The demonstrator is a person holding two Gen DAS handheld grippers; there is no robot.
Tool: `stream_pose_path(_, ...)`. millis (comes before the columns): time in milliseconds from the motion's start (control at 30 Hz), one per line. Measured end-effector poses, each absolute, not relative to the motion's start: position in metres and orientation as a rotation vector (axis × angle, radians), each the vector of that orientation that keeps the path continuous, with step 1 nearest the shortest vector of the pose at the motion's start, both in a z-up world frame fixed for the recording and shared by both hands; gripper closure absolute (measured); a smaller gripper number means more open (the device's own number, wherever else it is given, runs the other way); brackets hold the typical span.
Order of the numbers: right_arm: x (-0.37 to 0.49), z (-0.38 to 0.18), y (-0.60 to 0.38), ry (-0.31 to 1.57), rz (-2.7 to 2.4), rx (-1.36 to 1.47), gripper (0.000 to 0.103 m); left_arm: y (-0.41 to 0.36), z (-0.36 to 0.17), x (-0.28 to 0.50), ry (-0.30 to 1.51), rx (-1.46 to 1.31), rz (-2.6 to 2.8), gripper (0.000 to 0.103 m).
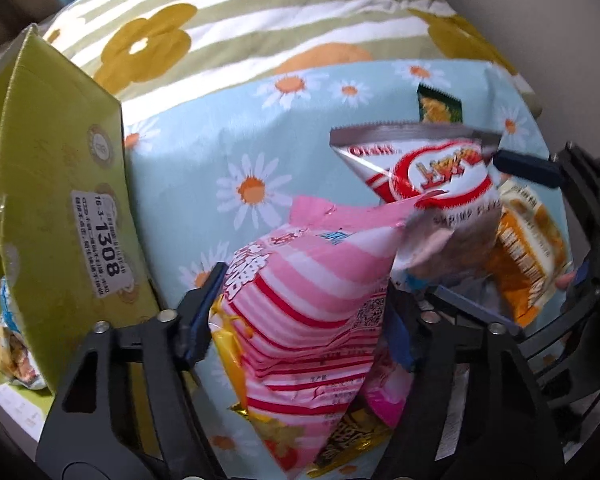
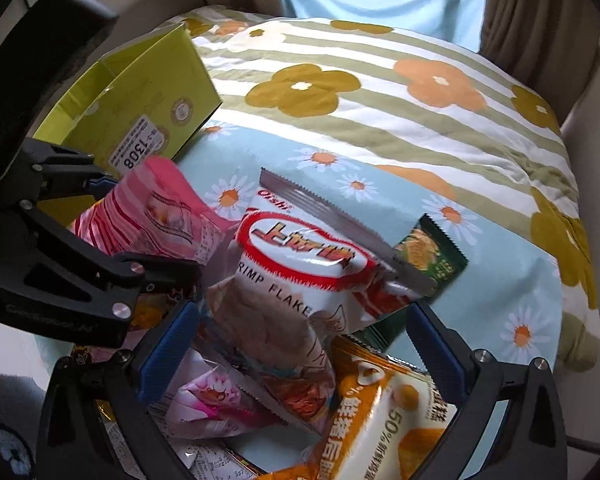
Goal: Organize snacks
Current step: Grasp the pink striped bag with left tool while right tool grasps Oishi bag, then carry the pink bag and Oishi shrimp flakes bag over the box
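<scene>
A pile of snack bags lies on a daisy-print cloth [image 1: 203, 152]. My left gripper [image 1: 300, 312] is closed around a pink striped bag [image 1: 300, 280], its blue pads pressing both sides. In the right wrist view the same bag [image 2: 155, 212] sits in the left gripper [image 2: 111, 224]. My right gripper [image 2: 304, 344] straddles a white and red Oishi shrimp flakes bag [image 2: 300, 276], also in the left wrist view [image 1: 432, 184]; the jaws stand wide and I cannot tell whether they grip it. An orange bag [image 2: 384, 416] lies below.
An open yellow-green cardboard box [image 1: 59, 184] stands at the left, also in the right wrist view [image 2: 147, 104]. A small green packet [image 2: 432, 256] lies on the cloth beyond the pile. A striped flowered quilt [image 2: 380, 92] covers the far side.
</scene>
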State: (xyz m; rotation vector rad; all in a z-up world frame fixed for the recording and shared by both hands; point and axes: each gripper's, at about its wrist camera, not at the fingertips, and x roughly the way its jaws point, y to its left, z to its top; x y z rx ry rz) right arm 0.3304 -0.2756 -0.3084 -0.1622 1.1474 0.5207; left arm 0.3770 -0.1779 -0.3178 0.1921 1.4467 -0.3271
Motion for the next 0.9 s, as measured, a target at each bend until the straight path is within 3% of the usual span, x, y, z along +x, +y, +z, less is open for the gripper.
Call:
stream_pose_path(200,0.336,-0.314,-0.275,1.158,0.540,-0.141,0.000,-0.175,-0.314,0.372,1.435,0.205,-0.339,0.048)
stream_pose_path(433,0.343,-0.320,-0.278,1.179,0.578,-0.075,0.001,-0.175,-0.302,0.367,1.394,0.213,-0.336,0.049)
stream_pose_path(467,0.344,-0.322,-0.277,1.181,0.592,-0.072,0.004,-0.174,-0.302,0.368,1.394,0.210,-0.336,0.049)
stream_pose_path(600,0.342,-0.327,-0.268,1.203,0.653,-0.095,0.041,-0.172,-0.302,0.368,1.389,0.192,-0.330,0.049)
stream_pose_path(900,0.326,-0.313,-0.267,1.146,0.632,-0.118,0.045,-0.170,-0.281,0.356,1.330,0.172,-0.332,0.049)
